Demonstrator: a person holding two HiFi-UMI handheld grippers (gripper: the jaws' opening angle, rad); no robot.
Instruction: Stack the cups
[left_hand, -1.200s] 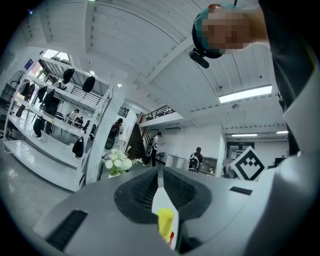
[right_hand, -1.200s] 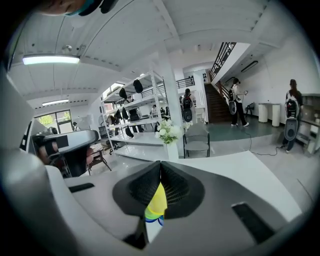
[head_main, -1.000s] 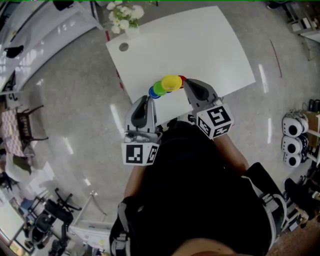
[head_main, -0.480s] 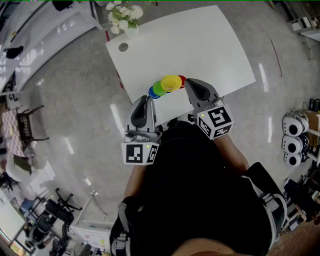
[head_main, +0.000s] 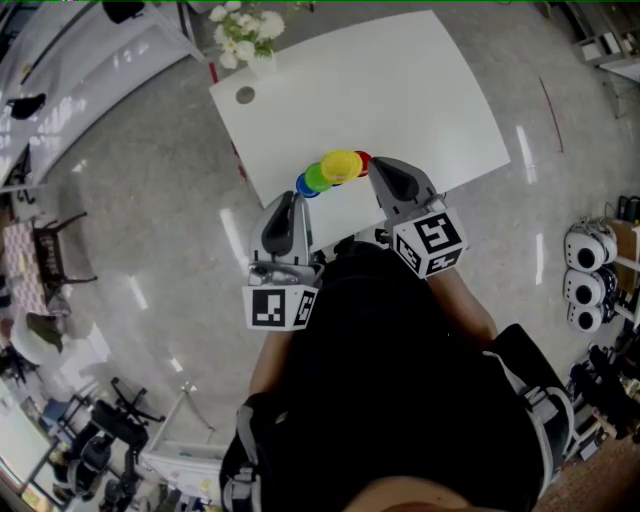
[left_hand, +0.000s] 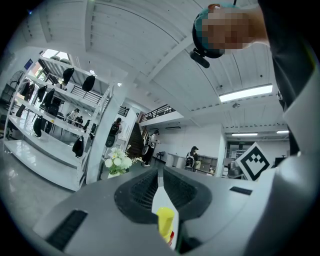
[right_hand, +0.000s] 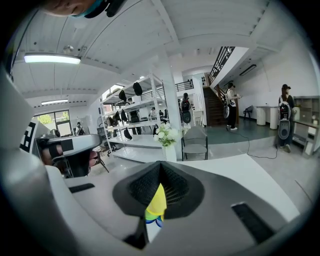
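Note:
Several cups stand in a tight row at the near edge of the white table (head_main: 400, 90): blue (head_main: 305, 186), green (head_main: 319, 177), yellow (head_main: 342, 165) and red (head_main: 363, 160). My left gripper (head_main: 285, 203) hangs just short of the table edge, below the blue cup, its jaws shut and empty. My right gripper (head_main: 379, 170) sits over the table edge beside the red cup, also shut and empty. Between the left gripper (left_hand: 160, 175) jaws a yellow cup (left_hand: 165, 222) shows ahead. Past the right gripper (right_hand: 160, 167) I see the yellow cup (right_hand: 156, 202) above a green one (right_hand: 152, 218).
A vase of white flowers (head_main: 247, 35) and a small round grey disc (head_main: 246, 94) sit at the table's far left corner. A chair (head_main: 55, 250) stands on the floor to the left, white gear (head_main: 585, 275) to the right.

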